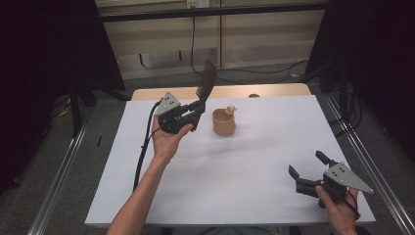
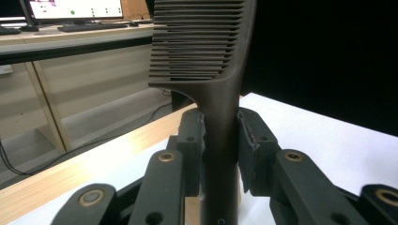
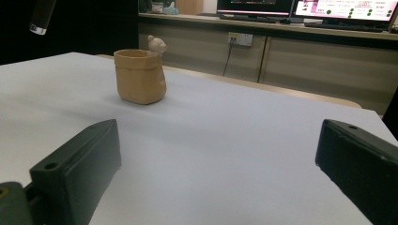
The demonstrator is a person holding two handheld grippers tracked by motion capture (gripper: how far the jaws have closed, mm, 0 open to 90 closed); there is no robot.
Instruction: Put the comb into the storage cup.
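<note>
At the left of the white table, the left gripper is raised off the surface in the person's hand, its two black jaws clamped on the handle of a dark comb. From the gripper's own camera the comb stands upright between the jaws, its teeth fanning out to one side above them and the handle running down past the pads, which press on it from both sides. In the high view the comb's toothed end points up and away from the person, tilted a little toward the tan cup.

Just right of that gripper sits the tan cup, upright on the table with a small pale bear figure on its rim. Its mouth faces up, and I cannot see inside. The comb is close to the cup but not yet over its opening.

Farther right, near the table's front edge, the right gripper rests low in the other hand, jaws spread wide with nothing between them; its camera looks across bare table toward the cup.

As I judge it, the pick-up is done: the comb is lifted and firmly held. Left to do, most likely, is carrying it over the cup, lowering it in handle first, and letting go.
</note>
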